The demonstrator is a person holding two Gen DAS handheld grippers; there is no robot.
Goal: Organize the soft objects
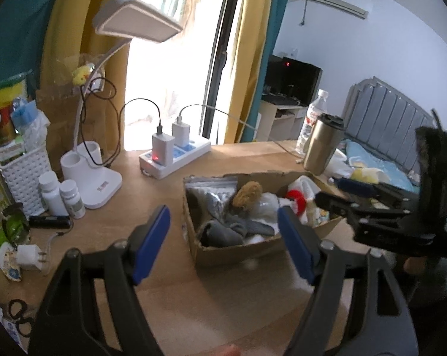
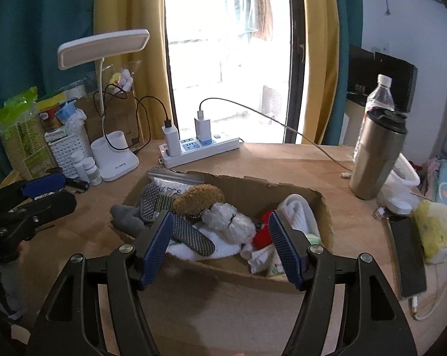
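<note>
A shallow cardboard box (image 2: 324, 207) (image 1: 190, 222) sits on the wooden desk, full of soft things: a brown plush (image 2: 198, 198) (image 1: 247, 194), grey socks (image 2: 128, 219) (image 1: 223, 233), a white plastic-wrapped toy (image 2: 229, 221), a red item (image 2: 262, 234) and white cloth (image 2: 297, 212). A grey sock hangs over the box's left wall. My right gripper (image 2: 220, 247) is open and empty above the box's near wall; it also shows in the left wrist view (image 1: 339, 192). My left gripper (image 1: 223, 243) is open and empty, just left of and in front of the box, and appears in the right wrist view (image 2: 45, 191).
A white desk lamp (image 2: 113, 154), power strip with chargers (image 2: 199, 148), pill bottles (image 2: 87, 167) and a white basket (image 2: 66, 148) stand at the back left. A steel tumbler (image 2: 377, 154), water bottle (image 2: 379, 93), phone (image 2: 407, 258) and yellow plush (image 2: 434, 231) are on the right.
</note>
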